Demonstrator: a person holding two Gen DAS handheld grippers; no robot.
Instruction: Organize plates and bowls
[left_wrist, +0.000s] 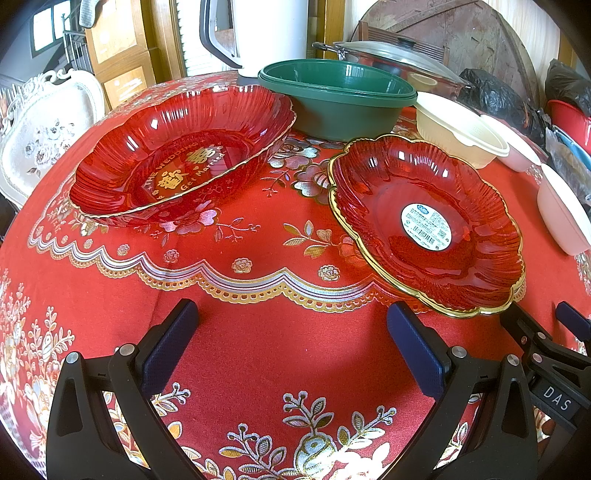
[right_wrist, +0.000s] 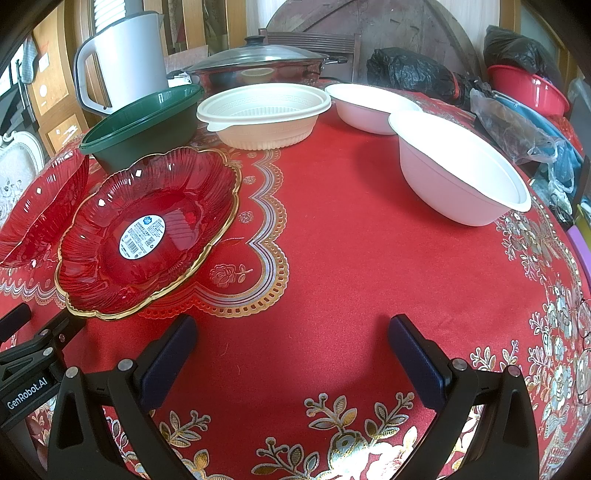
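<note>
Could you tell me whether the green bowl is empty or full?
Empty: the green bowl shows only its bare inside wall in both views.

My tablecloth (right_wrist: 351, 240) was red with gold and silver flowers. My two plates (left_wrist: 177, 155) (left_wrist: 424, 221) were shiny red with gold edges. One bowl (left_wrist: 340, 99) was dark green, one (right_wrist: 264, 114) was cream, and two (right_wrist: 458, 173) (right_wrist: 369, 107) were white.

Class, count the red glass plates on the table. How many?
2: the plate with gold lettering at the left, and the plate with a sticker beside it, in front of the green bowl.
</note>
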